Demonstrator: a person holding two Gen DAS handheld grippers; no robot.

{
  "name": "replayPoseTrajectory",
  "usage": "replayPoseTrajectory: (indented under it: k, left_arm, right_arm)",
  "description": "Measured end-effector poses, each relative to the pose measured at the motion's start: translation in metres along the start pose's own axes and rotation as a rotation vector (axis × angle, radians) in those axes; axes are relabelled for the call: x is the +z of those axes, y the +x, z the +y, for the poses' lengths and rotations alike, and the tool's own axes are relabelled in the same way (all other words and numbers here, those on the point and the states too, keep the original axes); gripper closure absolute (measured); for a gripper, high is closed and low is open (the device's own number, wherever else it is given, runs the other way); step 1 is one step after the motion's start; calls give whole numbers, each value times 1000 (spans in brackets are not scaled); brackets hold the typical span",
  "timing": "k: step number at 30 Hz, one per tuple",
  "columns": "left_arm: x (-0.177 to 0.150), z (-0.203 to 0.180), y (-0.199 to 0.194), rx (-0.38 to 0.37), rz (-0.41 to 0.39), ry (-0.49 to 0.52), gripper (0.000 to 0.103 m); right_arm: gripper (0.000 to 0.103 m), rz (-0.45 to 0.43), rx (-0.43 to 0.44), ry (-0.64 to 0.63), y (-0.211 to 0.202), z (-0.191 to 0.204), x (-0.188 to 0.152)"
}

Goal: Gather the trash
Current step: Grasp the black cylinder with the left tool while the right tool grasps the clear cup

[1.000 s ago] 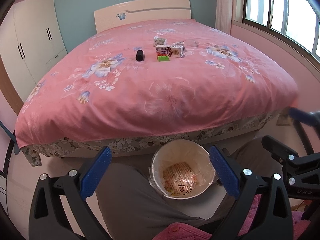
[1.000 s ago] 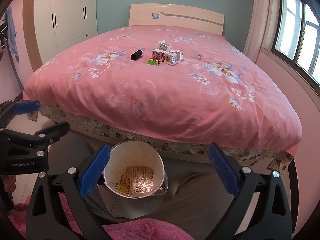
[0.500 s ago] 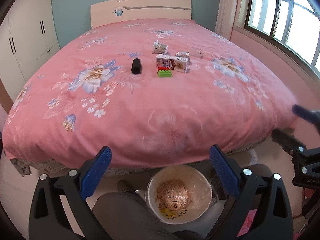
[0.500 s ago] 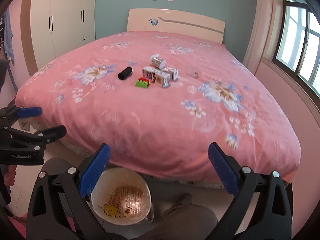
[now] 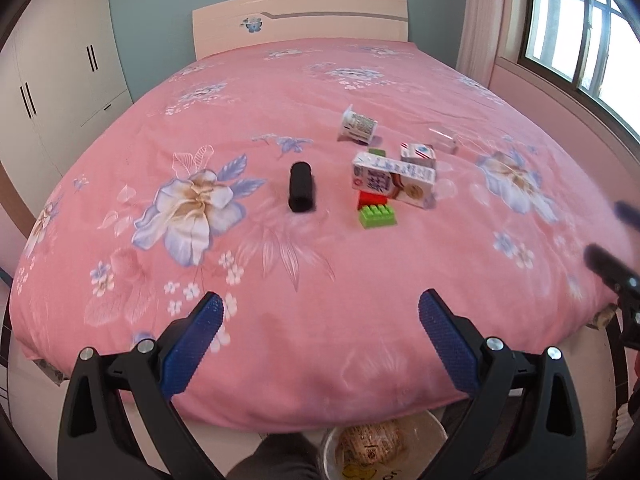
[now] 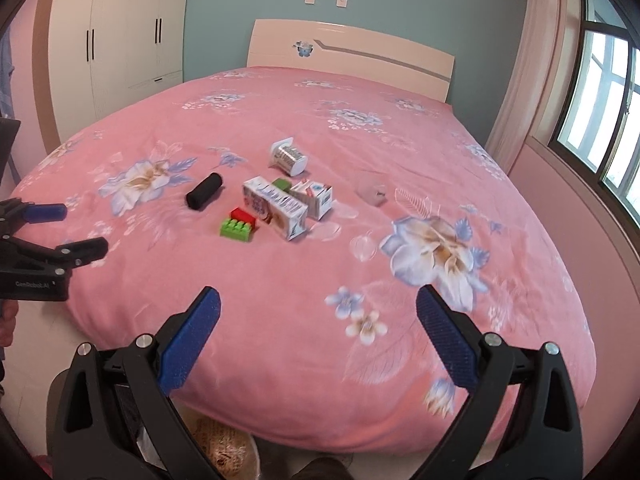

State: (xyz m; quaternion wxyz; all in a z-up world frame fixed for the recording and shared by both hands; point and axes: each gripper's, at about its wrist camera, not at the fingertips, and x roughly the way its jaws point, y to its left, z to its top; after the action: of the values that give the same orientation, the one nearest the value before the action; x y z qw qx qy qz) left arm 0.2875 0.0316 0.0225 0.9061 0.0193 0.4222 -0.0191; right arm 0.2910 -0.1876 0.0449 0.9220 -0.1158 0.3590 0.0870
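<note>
Left gripper (image 5: 318,316) and right gripper (image 6: 318,314) held wide open, empty, above near edge of bed (image 5: 320,280). Milk carton (image 5: 392,180) seen mid-bed; black cylinder (image 5: 301,192) just beside.

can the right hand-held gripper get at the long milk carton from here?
Probably yes: right hand-held gripper is open, with bare bedspread between it and the carton. The green brick sits close beside it.

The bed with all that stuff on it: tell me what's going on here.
A person holds two grippers over the bed, left gripper and right gripper, both open and empty. Milk cartons, a yogurt cup, toy blocks and a black roll lie untouched. The bin below already holds a wrapper.
</note>
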Motion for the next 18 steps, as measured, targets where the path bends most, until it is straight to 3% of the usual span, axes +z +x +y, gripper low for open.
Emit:
replayPoseTrajectory:
  k: [11,18]
  left_arm:
    - [66,8,82,29,19,-40,4]
    - [97,18,141,42,65,-78,4]
  right_arm:
    - [7,-1,-108,-54,101,-30,63]
    - [7,24,-160,-114,186,-46,100]
